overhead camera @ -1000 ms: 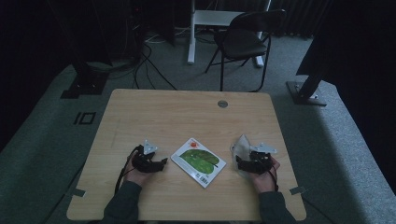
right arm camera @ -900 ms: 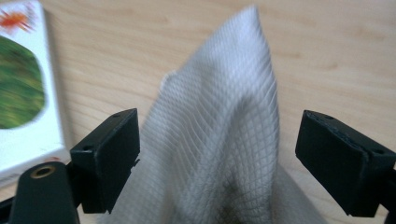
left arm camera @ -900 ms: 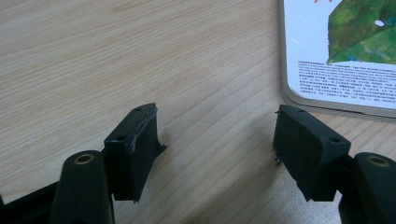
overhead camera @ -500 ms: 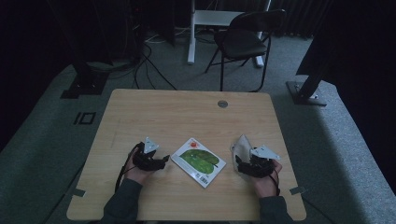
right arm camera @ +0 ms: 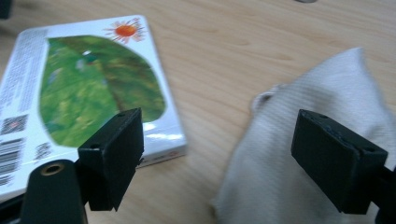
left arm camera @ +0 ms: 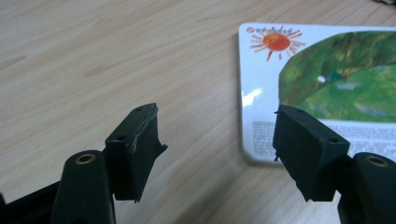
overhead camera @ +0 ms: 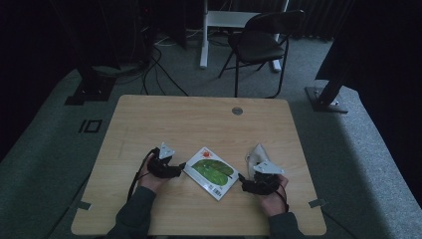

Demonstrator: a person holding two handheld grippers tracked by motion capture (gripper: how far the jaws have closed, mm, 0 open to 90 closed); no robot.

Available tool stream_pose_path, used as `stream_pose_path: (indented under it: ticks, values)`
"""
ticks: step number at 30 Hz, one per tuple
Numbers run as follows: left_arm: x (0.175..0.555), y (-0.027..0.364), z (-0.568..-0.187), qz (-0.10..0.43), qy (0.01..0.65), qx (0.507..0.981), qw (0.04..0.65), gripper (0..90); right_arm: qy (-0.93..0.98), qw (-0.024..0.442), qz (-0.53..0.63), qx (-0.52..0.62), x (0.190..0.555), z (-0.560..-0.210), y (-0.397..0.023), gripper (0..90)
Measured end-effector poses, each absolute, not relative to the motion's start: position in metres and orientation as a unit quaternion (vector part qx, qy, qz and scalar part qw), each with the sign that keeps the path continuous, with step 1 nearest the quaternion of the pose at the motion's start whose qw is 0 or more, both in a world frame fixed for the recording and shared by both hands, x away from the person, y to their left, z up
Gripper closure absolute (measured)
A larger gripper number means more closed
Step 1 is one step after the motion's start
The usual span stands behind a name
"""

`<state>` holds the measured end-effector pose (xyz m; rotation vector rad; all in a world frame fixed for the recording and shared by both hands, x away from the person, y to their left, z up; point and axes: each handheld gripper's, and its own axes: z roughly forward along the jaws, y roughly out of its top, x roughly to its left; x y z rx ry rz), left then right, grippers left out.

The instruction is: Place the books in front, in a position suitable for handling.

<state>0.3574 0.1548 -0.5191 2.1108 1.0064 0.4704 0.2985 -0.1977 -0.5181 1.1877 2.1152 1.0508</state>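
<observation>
- My left gripper [left arm camera: 215, 140] is spread apart — its view shows the book [left arm camera: 322, 88] at right, sun at top.
- My right gripper [right arm camera: 219, 158] gapes too — book upper left, cloth [right arm camera: 303, 158] lower right.

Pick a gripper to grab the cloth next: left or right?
Right. The right gripper is open with the beige cloth just ahead of its jaws; the left gripper is by the book's far side.

Overhead + 2 close cams share book [overhead camera: 210, 172].
</observation>
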Motion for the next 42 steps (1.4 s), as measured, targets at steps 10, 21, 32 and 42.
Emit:
stream_pose_path:
  ticks: [10,21,32,42]
  values:
    - [0.368,0.135,-0.526,0.159,0.379,0.829,0.379,35.0,0.803,0.219,0.374,0.409,0.288,-0.531,-0.172,16.6]
    - [0.377,0.118,-0.531,0.136,0.371,0.842,0.367,36.2,0.81,0.2,0.377,0.402,0.284,-0.535,-0.164,16.5]
    - [0.379,0.118,-0.533,0.125,0.372,0.844,0.367,36.4,0.818,0.185,0.383,0.387,0.278,-0.536,-0.154,15.3]
    - [0.379,0.119,-0.534,0.119,0.376,0.841,0.372,37.3,0.828,0.172,0.384,0.371,0.273,-0.538,-0.144,13.6]
